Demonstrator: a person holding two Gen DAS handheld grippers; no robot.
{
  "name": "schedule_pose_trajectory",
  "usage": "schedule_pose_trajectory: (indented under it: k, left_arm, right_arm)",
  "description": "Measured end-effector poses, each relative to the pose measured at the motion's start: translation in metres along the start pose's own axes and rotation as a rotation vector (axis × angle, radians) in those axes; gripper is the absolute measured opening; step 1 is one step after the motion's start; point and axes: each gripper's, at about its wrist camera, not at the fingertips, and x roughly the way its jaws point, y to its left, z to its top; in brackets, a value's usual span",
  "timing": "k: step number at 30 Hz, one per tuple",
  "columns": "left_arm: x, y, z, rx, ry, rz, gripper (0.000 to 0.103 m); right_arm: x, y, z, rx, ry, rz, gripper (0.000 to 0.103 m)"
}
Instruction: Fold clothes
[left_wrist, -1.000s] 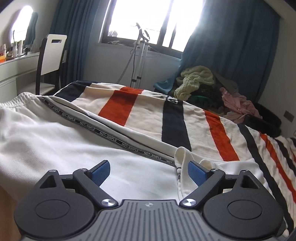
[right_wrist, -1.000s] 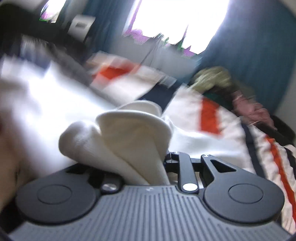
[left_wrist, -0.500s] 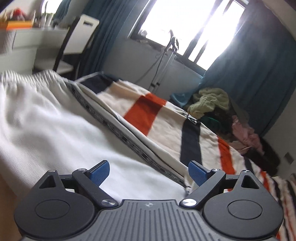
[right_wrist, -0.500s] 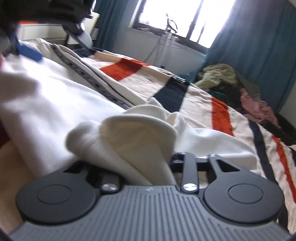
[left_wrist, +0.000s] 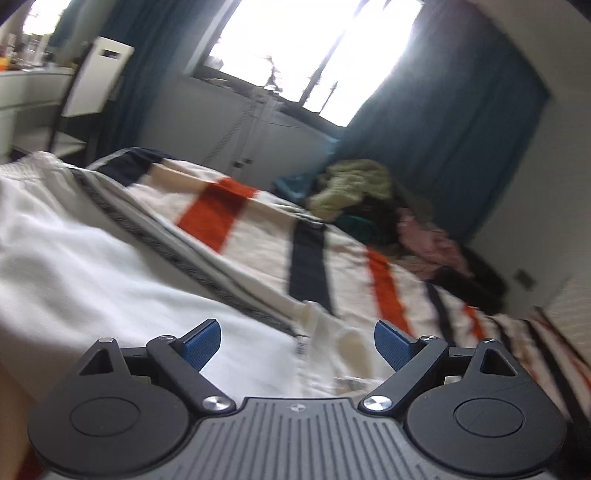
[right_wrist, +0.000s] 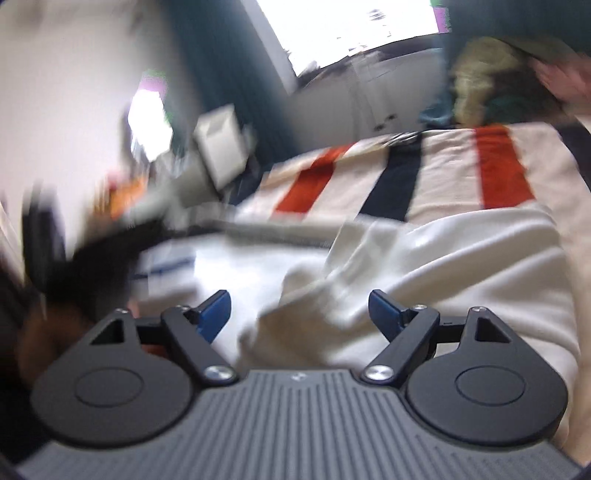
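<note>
Now right gripper (right_wrist: 299, 314) freshly opened, white garment (right_wrist: 424, 266) released, no longer clamped.

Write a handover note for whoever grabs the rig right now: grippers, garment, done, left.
Left gripper: open, empty, over the white garment.
Right gripper: jaws have just been opening; the bunched white fold lies between them, not pinched.
Garment lies on the striped blanket; unfolded clothes pile at the far corner.
Done: one fold laid over.
Left: probably smooth it, finish folding, then the pile.
</note>
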Motion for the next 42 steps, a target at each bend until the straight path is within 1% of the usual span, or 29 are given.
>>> schedule_pose_trajectory:
  k: [1, 3, 4, 5, 6, 8, 10, 11, 14, 15, 17, 19, 20, 21, 22, 26, 28, 31, 33, 34, 35, 37, 39, 40, 41, 42]
  left_arm:
    - [0.0, -0.003, -0.002, 0.011, 0.006, -0.025, 0.092]
    - [0.004, -0.009, -0.006, 0.036, 0.026, -0.034, 0.091]
    - [0.008, -0.01, -0.008, 0.036, 0.033, -0.043, 0.091]
    - [0.011, -0.011, -0.01, 0.034, 0.041, -0.052, 0.091]
    - [0.015, -0.01, -0.012, 0.025, 0.057, -0.069, 0.091]
    - [0.024, -0.009, -0.015, 0.012, 0.091, -0.119, 0.091]
    - [0.032, -0.01, -0.019, 0.023, 0.112, -0.146, 0.091]
    - [0.036, -0.012, -0.022, 0.032, 0.119, -0.155, 0.091]
    - [0.047, -0.015, -0.026, 0.054, 0.136, -0.164, 0.09]
    - [0.05, -0.015, -0.027, 0.059, 0.141, -0.171, 0.09]
    - [0.057, -0.017, -0.029, 0.068, 0.151, -0.186, 0.09]
    - [0.063, -0.018, -0.03, 0.085, 0.158, -0.214, 0.09]
    - [0.067, -0.019, -0.031, 0.094, 0.162, -0.228, 0.09]
    - [0.07, -0.021, -0.031, 0.106, 0.165, -0.234, 0.09]
    - [0.073, -0.022, -0.032, 0.115, 0.17, -0.24, 0.09]
    - [0.083, -0.029, -0.037, 0.145, 0.19, -0.267, 0.091]
    - [0.085, -0.033, -0.041, 0.158, 0.197, -0.27, 0.091]
    - [0.084, -0.04, -0.046, 0.193, 0.191, -0.297, 0.091]
    - [0.084, -0.043, -0.049, 0.216, 0.183, -0.281, 0.09]
    - [0.083, -0.044, -0.051, 0.224, 0.177, -0.27, 0.086]
    - [0.084, -0.045, -0.052, 0.229, 0.173, -0.247, 0.078]
    - [0.085, -0.043, -0.051, 0.226, 0.182, -0.225, 0.07]
    - [0.085, -0.042, -0.049, 0.222, 0.183, -0.213, 0.064]
    - [0.083, -0.042, -0.048, 0.219, 0.18, -0.212, 0.058]
    - [0.081, -0.041, -0.046, 0.216, 0.176, -0.211, 0.048]
    - [0.078, -0.043, -0.044, 0.224, 0.175, -0.204, 0.044]
  right_arm:
    - [0.0, -0.007, 0.007, 0.044, -0.021, -0.013, 0.083]
    - [0.011, -0.017, 0.023, 0.08, -0.008, -0.063, 0.065]
    - [0.019, -0.021, 0.031, 0.09, 0.01, -0.081, 0.061]
    - [0.029, -0.026, 0.039, 0.103, 0.025, -0.088, 0.055]
    - [0.04, -0.031, 0.045, 0.119, 0.03, -0.083, 0.052]
    - [0.063, -0.04, 0.052, 0.152, 0.049, -0.066, 0.052]
    - [0.086, -0.044, 0.053, 0.175, 0.095, -0.051, 0.052]
    - [0.099, -0.044, 0.052, 0.164, 0.122, -0.057, 0.053]
    - [0.133, -0.038, 0.042, 0.079, 0.216, -0.085, 0.053]
    - [0.143, -0.038, 0.038, 0.053, 0.251, -0.105, 0.053]
    - [0.153, -0.039, 0.029, 0.016, 0.269, -0.143, 0.053]
    - [0.153, -0.043, 0.027, 0.028, 0.251, -0.162, 0.049]
    - [0.152, -0.046, 0.026, 0.036, 0.241, -0.171, 0.034]
    - [0.151, -0.048, 0.026, 0.044, 0.231, -0.18, 0.013]
    - [0.148, -0.051, 0.028, 0.057, 0.219, -0.186, 0.007]
    - [0.125, -0.055, 0.042, 0.099, 0.122, -0.143, 0.007]
    - [0.11, -0.051, 0.052, 0.107, 0.062, -0.115, 0.007]
    - [0.091, -0.044, 0.063, 0.098, -0.015, -0.075, 0.007]
    - [0.082, -0.041, 0.068, 0.096, -0.055, -0.074, 0.007]
    - [0.078, -0.041, 0.069, 0.102, -0.077, -0.069, 0.007]
    - [0.073, -0.041, 0.068, 0.108, -0.103, -0.064, 0.007]
    - [0.068, -0.039, 0.068, 0.101, -0.141, -0.06, 0.007]
    - [0.067, -0.035, 0.068, 0.081, -0.158, -0.069, 0.007]
    - [0.068, -0.034, 0.068, 0.075, -0.163, -0.071, 0.007]
    - [0.07, -0.032, 0.07, 0.071, -0.164, -0.07, 0.007]
    - [0.072, -0.031, 0.07, 0.067, -0.164, -0.068, 0.007]
